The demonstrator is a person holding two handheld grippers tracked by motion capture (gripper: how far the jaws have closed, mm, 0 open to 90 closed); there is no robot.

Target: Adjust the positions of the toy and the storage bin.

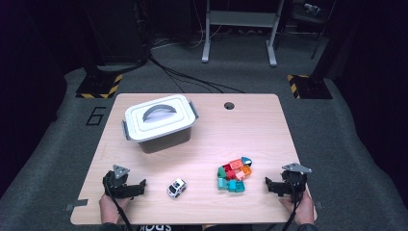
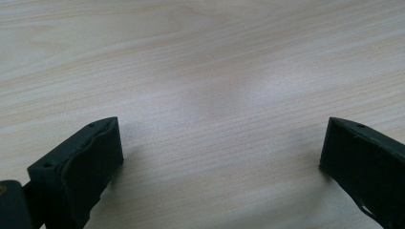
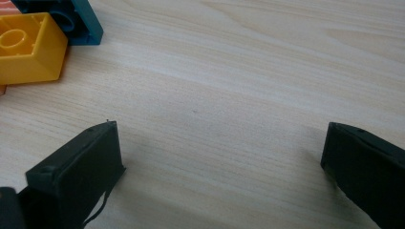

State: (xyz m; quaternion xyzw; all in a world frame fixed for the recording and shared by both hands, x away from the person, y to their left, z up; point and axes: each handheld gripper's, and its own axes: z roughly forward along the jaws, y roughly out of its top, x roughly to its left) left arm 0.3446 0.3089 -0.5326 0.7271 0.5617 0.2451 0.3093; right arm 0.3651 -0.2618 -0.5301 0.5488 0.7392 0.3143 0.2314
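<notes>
Dark floor and cables surround a pale wooden table (image 1: 269, 125). From above: a lidded grey box (image 1: 160, 122) sits left of centre, a toy car (image 1: 176, 188) at the front, a heap of coloured bricks (image 1: 234, 175) to its right. Left gripper (image 1: 140, 187) and right gripper (image 1: 268, 184) rest at the near corners, both spread wide, holding nothing. The right gripper view adds a yellow brick (image 3: 28, 47) touching a teal brick (image 3: 79, 21).

Pale wood table (image 1: 202, 144) — on it a lidded bin (image 1: 160, 123), toy car (image 1: 177, 187), brick pile (image 1: 235, 174).
</notes>
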